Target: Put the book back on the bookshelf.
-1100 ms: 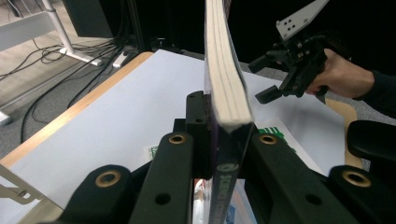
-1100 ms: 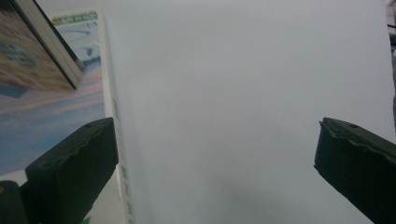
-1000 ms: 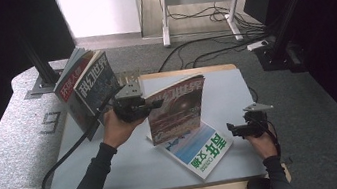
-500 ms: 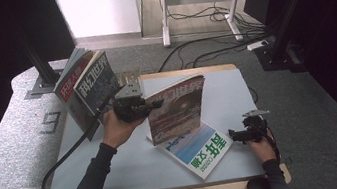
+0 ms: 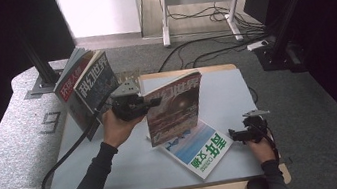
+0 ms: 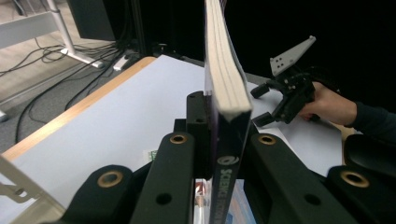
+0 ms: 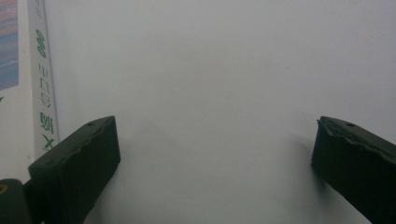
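Glossy magazine [image 5: 174, 107] stands upright w/ its spine pinched in the left gripper [image 5: 130, 106], prob. to join the rack [image 5: 86, 89] stack left of it. Right gripper [image 5: 249, 132] hovers, jaws spread & empty, right of the green-titled magazine [image 5: 200, 151] lying flat below the upright one.

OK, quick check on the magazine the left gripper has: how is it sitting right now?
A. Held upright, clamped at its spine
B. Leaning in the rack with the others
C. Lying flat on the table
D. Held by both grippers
A. The left gripper is shut on the magazine at its spine, holding it upright above the flat green-titled magazine; the right gripper stands open, apart from it, over the table.
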Demonstrator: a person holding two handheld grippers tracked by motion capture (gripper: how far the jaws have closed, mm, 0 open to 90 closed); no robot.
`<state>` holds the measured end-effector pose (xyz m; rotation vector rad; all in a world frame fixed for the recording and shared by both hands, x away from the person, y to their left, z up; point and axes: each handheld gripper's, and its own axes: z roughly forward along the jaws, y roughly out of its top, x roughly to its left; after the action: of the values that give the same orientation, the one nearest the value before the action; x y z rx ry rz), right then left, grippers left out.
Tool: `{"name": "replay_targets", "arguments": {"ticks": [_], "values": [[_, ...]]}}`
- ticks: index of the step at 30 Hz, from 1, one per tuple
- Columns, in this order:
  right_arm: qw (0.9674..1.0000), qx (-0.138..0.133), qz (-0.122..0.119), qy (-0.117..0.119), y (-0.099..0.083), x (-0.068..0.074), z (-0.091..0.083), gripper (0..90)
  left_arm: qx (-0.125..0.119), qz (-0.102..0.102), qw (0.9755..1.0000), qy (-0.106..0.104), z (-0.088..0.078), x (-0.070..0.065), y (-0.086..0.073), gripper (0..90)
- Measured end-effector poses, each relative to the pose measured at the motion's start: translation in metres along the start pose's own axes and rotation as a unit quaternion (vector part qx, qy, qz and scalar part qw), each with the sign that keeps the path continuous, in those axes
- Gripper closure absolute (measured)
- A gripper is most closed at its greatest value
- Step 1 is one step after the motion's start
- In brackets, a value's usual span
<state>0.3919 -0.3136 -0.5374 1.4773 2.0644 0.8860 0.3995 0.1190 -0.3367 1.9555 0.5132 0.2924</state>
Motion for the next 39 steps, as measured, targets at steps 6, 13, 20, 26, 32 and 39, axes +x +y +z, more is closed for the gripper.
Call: {"name": "replay_targets", "arguments": {"ticks": [6, 13, 20, 26, 32, 39], "values": [[1.0, 0.0, 0.0, 0.0, 0.0, 0.0, 0.0, 0.6, 0.0, -0.006, 0.9999, 0.016, -0.013, 0.004, 0.003, 84.1], [1.0, -0.001, 0.001, 0.0, 0.0, 0.0, 0.0, 0.6, -0.001, -0.015, 0.9992, 0.037, -0.028, 0.009, 0.001, 84.2], [1.0, -0.001, 0.001, 0.0, 0.0, 0.0, 0.0, 0.6, 0.0, -0.022, 0.9981, 0.058, -0.041, 0.013, -0.001, 84.2], [1.0, -0.001, 0.001, 0.0, 0.0, 0.0, 0.0, 0.6, 0.003, -0.027, 0.9968, 0.075, -0.052, 0.017, -0.003, 84.2], [1.0, -0.001, 0.001, 0.0, 0.0, 0.0, 0.0, 0.6, 0.003, -0.029, 0.9954, 0.091, -0.063, 0.021, -0.006, 84.2], [1.0, -0.001, 0.001, 0.0, 0.0, 0.0, 0.0, 0.6, -0.002, -0.038, 0.9932, 0.11, -0.076, 0.027, -0.011, 84.2]]}}
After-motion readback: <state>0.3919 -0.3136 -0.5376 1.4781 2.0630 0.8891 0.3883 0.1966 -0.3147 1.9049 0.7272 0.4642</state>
